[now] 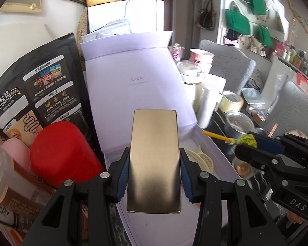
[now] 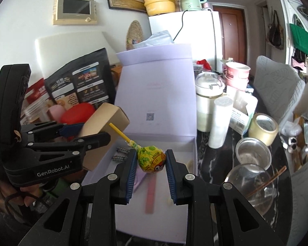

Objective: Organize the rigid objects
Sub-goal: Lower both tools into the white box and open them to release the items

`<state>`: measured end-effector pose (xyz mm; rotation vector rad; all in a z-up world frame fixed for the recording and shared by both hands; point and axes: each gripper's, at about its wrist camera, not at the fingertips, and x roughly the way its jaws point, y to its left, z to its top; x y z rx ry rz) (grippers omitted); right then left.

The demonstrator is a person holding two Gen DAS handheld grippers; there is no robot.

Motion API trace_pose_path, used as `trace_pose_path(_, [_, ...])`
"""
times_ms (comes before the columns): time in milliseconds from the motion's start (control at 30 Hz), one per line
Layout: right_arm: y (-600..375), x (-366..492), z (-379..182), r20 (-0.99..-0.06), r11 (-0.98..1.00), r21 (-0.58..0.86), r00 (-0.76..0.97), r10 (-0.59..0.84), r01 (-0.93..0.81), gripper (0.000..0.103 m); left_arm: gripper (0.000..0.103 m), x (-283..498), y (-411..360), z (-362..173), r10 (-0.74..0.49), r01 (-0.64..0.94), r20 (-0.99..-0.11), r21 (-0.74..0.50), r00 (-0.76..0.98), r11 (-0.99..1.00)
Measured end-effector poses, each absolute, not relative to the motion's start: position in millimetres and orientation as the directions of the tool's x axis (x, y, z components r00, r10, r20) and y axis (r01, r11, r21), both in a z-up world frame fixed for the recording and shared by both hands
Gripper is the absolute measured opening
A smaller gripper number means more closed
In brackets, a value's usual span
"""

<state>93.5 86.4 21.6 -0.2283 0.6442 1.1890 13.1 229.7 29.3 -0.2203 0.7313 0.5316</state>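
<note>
1. The lavender gift box (image 2: 154,215) lies open on the dark worktop (image 2: 215,155), its lid (image 1: 137,78) standing up at the far side; everything below is placed from this box.
2. A black oat bag (image 1: 37,90) leans just left of the lid, with a red canister (image 1: 61,153) in front of it, beside the box's left wall.
3. The left gripper (image 1: 155,174) is held over the box's near left part. Its jaws are clamped on both long sides of a gold carton (image 1: 155,160), blue pads pressed flat to it, so the carton hangs above the tray.
4. The right gripper (image 2: 150,174) is held over the middle of the tray. Its jaws are closed part way on a lollipop (image 2: 151,160) in a yellow-green wrapper, one pad on each side, the yellow stick slanting up and back to the left.
5. A tape roll (image 2: 263,129) and a steel cup (image 2: 253,153) stand on the worktop to the right of the box.
6. Inside the tray lie a cream hair clip (image 1: 199,160), grey wall plugs (image 2: 121,153) near the back wall, and a pink strip (image 2: 151,196).
</note>
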Motion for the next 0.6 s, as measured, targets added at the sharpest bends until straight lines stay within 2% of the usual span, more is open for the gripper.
trace_pose_path(333, [119.6, 112.8, 17.2, -0.588, 0.406, 0.141, 0.253, 0.768, -0.903, 0.027, 0.044, 38.9, 262.9, 13.5, 0.405, -0.594, -0.696, -0.039, 0.593, 0.803])
trace_pose_path(600, [142.6, 117.3, 0.0, -0.64, 0.416, 0.133, 0.243, 0.729, -0.9, 0.027, 0.044, 56.2, 273.7, -12.3, 0.353, -0.591, -0.748, -0.065, 0.563, 0.804])
